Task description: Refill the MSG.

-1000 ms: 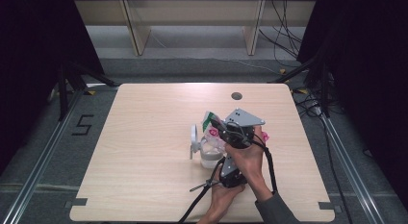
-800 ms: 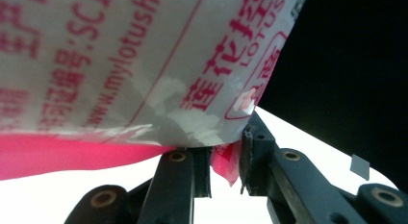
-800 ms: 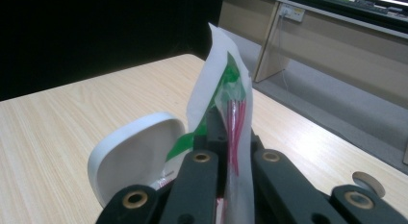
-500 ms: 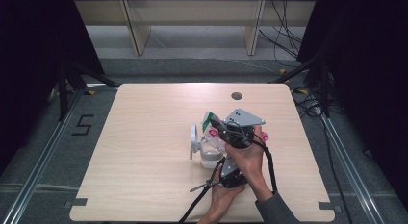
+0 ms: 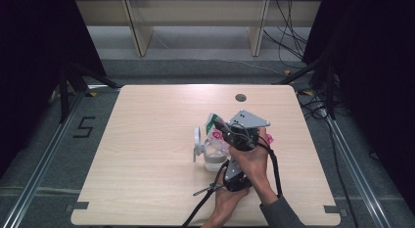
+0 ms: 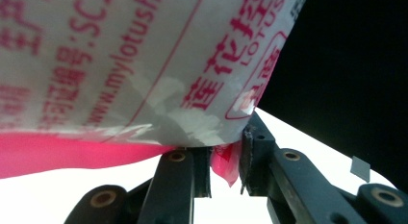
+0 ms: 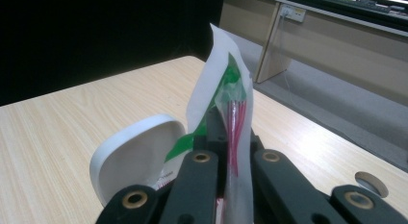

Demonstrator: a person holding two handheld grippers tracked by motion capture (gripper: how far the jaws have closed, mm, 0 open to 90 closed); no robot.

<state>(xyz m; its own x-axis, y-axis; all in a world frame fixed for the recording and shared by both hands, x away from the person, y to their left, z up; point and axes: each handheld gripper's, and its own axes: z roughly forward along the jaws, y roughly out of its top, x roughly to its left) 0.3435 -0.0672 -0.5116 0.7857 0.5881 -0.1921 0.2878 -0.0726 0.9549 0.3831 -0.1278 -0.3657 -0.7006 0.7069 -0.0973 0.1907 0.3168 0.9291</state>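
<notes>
1. The printed plastic packet (image 5: 215, 127) stood just above and beside the clear container (image 5: 214, 157), near the middle of the table (image 5: 147, 140). The right gripper (image 7: 226, 137) was clamped on the packet's upper edge. A slip there would have dropped the packet onto the container.
2. The left gripper (image 6: 226, 161) pinched the packet's pink bottom corner between nearly closed jaws. So small a bite could have pulled free if the two hands drew apart.
3. With both grippers gripping thin film, opposing pulls might have torn it unevenly. The contents could then have spilled beside the container rather than into it.
4. The white lid (image 5: 197, 142) stood on edge against the container's left side. A knock from the left hand (image 5: 230, 203), which was below the container, could have toppled it.
5. The container looked light. The packet dragging across its rim might have tipped it.
</notes>
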